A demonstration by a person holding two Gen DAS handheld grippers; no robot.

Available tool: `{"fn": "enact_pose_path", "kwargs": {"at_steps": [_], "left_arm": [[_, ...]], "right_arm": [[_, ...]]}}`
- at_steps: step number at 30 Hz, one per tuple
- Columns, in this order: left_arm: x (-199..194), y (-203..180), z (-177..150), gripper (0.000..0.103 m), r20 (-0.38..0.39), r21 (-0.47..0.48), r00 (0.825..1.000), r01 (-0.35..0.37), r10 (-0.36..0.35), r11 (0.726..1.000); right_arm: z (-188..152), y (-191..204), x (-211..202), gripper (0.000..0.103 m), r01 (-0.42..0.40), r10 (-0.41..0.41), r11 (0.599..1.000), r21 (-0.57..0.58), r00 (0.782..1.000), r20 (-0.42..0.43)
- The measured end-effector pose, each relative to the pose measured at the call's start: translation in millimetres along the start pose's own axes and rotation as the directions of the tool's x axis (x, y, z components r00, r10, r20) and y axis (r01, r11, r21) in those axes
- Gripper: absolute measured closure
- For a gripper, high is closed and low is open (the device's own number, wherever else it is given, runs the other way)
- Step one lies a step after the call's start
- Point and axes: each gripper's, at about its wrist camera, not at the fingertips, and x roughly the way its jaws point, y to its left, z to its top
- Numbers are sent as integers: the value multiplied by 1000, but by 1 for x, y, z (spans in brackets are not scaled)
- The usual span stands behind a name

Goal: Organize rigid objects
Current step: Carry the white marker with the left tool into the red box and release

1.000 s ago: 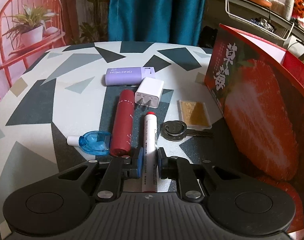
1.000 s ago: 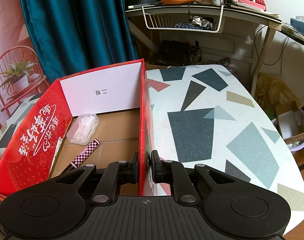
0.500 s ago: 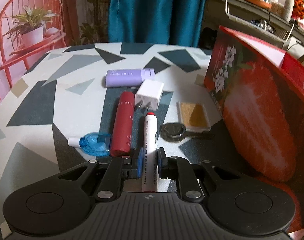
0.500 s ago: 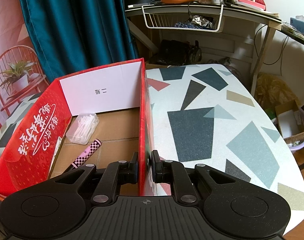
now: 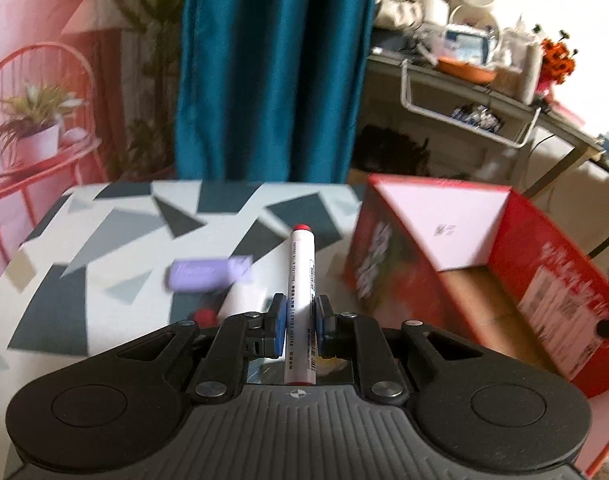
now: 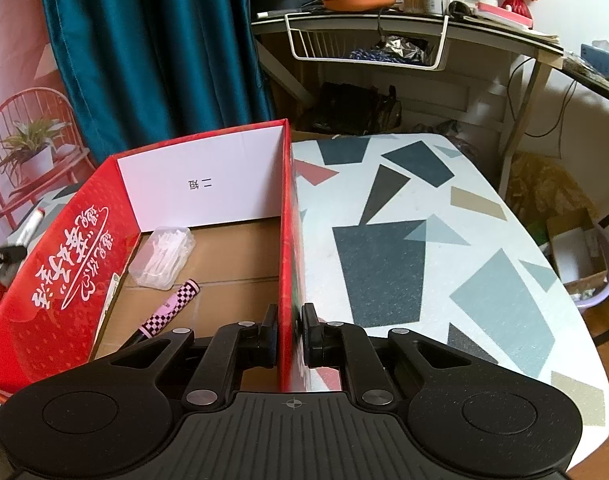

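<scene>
My left gripper [image 5: 299, 312] is shut on a white marker with a red cap [image 5: 301, 276] and holds it raised above the table, pointing forward. The red strawberry box [image 5: 500, 216] stands open to its right. A purple case [image 5: 204, 274] lies on the table below, blurred. My right gripper [image 6: 290, 320] is shut on the box's right wall [image 6: 286, 240]. Inside the box lie a clear pack of cotton swabs [image 6: 162, 256] and a pink checked pen [image 6: 170, 306]. The marker and left gripper tip show at the left edge of the right wrist view [image 6: 28, 228].
A patterned table [image 6: 424, 240] extends right of the box. A teal curtain [image 5: 264, 68] and a cluttered desk with a wire basket [image 6: 364, 48] stand behind. A red object [image 5: 203, 315] and a white one show under the left gripper.
My left gripper has lifted the marker off the table and swung right toward the box. The right gripper has kept its hold on the box wall.
</scene>
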Motion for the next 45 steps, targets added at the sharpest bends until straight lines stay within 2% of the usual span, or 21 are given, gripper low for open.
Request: {"fn": "enact_pose_path", "kwargs": {"at_steps": [5,10,12,15,18,21,28,34,41,45], "left_arm": [[-5,-16,19,87,33,-4,997,71,-70,998],[-3,-34,41,87,72,16,985,158,-159,987],[3,-46,47,87,55,50,971,231,-234,972],[12,-67,48,87,44,119,964,254,-261,960],[28,-82,46,87,-1,152,954,298,-301,943],[43,-95,38,87,-39,202,960,281,-279,938],[58,-101,24,87,-94,253,958,285,-270,925],[59,-92,21,86,-122,241,957,285,-262,928],[63,-88,21,86,-155,220,943,324,-295,920],[63,-88,21,86,-155,217,942,327,-299,920]], "right_arm": [[0,0,0,93,1,-1,1000,0,1000,0],[0,0,0,93,-1,1,1000,0,1000,-1],[0,0,0,93,0,0,1000,-1,1000,0],[1,1,1,93,2,-2,1000,-5,1000,-1],[0,0,1,93,-3,3,1000,-2,1000,-1],[0,0,1,93,-3,3,1000,-6,1000,-1],[0,0,2,93,-8,8,1000,-5,1000,1],[0,1,2,93,-9,9,1000,-4,1000,-1],[0,1,2,93,-8,8,1000,-4,1000,-1],[0,1,2,92,-9,9,1000,-3,1000,-1]]}}
